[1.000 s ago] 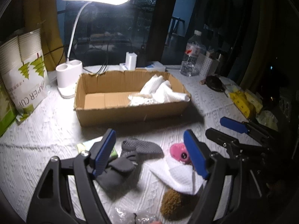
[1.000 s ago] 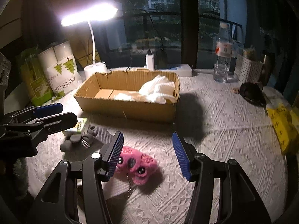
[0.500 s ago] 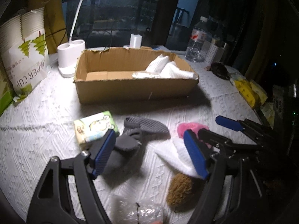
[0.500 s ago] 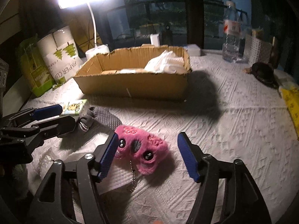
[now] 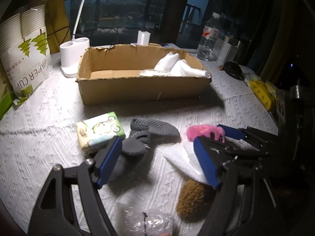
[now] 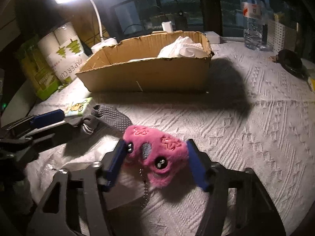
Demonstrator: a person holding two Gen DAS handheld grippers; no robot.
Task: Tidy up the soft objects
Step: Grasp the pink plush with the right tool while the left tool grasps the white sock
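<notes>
Closing on the pink plush toy (image 6: 157, 153) is the risky part: it is soft and rounded, so the blue pads can squash it and let it slide out forward, and its bead chain (image 6: 145, 188) trails down over the white cloth (image 6: 177, 200) underneath, where it may snag and drag that cloth along on the lift. The right gripper (image 6: 155, 167) has just been narrowing its jaws with the toy between them; the pads sit against both furry flanks, though how firmly they press is hard to judge from this angle, so I would call it a light grasp at best. The toy rests on the table (image 6: 256, 147), well short of the cardboard box (image 6: 145, 72), which already holds folded white towels (image 6: 183, 49). The left gripper (image 5: 157, 161) hangs with its jaws wide and empty over the grey sock (image 5: 137, 145), beside a small tissue pack (image 5: 98, 131). The two tools work close together, so a sideways drift could knock one into the other. A brown fuzzy ball (image 5: 193, 198) also lies near.
</notes>
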